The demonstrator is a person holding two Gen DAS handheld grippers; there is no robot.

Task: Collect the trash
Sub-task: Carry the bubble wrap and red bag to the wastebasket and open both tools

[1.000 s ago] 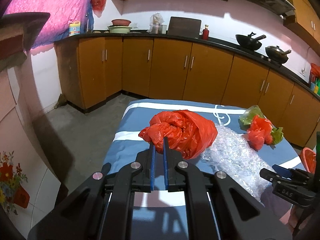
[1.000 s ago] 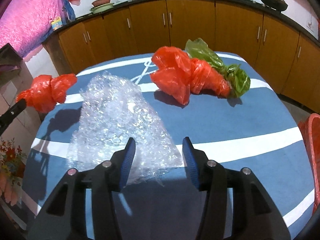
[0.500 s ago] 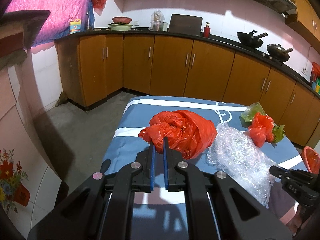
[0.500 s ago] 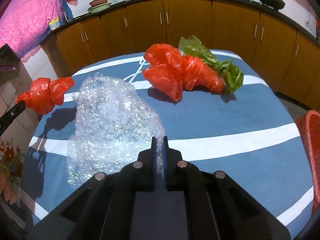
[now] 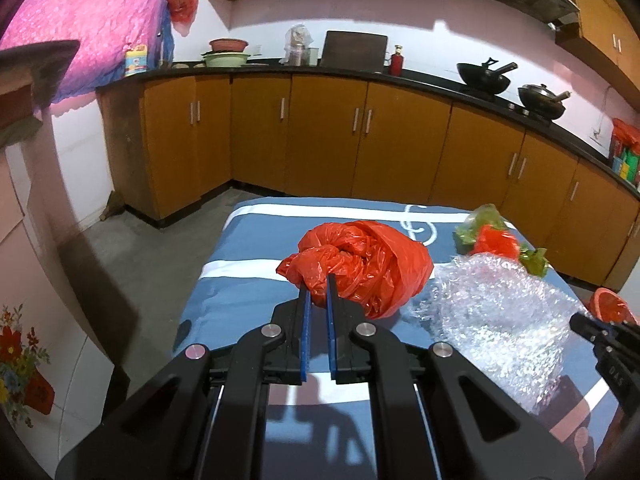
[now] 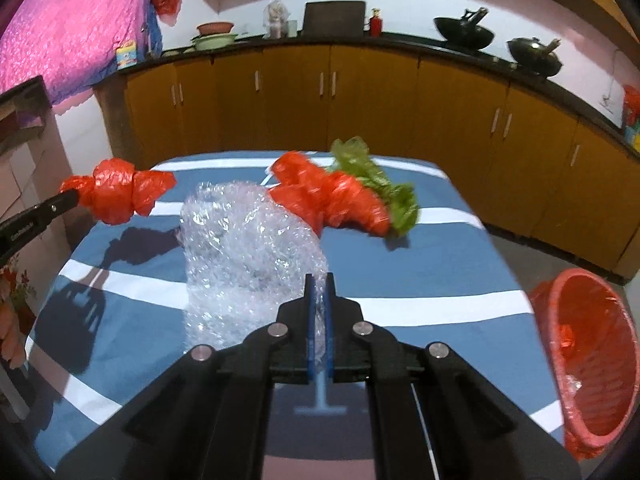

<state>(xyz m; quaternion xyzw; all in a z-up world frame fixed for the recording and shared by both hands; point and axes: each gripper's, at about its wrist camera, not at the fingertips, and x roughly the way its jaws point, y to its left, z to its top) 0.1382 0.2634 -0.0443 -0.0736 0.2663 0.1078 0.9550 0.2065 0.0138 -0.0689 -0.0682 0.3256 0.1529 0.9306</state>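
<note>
The left claw (image 5: 317,289) pinches a red bag (image 5: 360,266) at its tips; the right claw (image 6: 319,286) pinches bubble wrap (image 6: 248,248). Nothing is binned yet: the bin (image 6: 592,344) (right of it) waits, and the red-green bags (image 6: 344,198) ahead remain.

Blue-striped table (image 6: 440,280), red-green bags (image 6: 344,204)

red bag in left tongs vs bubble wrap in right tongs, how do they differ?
The red bag is opaque and knotted into a compact bundle; the bubble wrap is clear and spreads in a loose sheet. The bag hangs clear of the table; the wrap's lower edge trails at the cloth. Shared: each is pinched by shut tongs, left and right.
</note>
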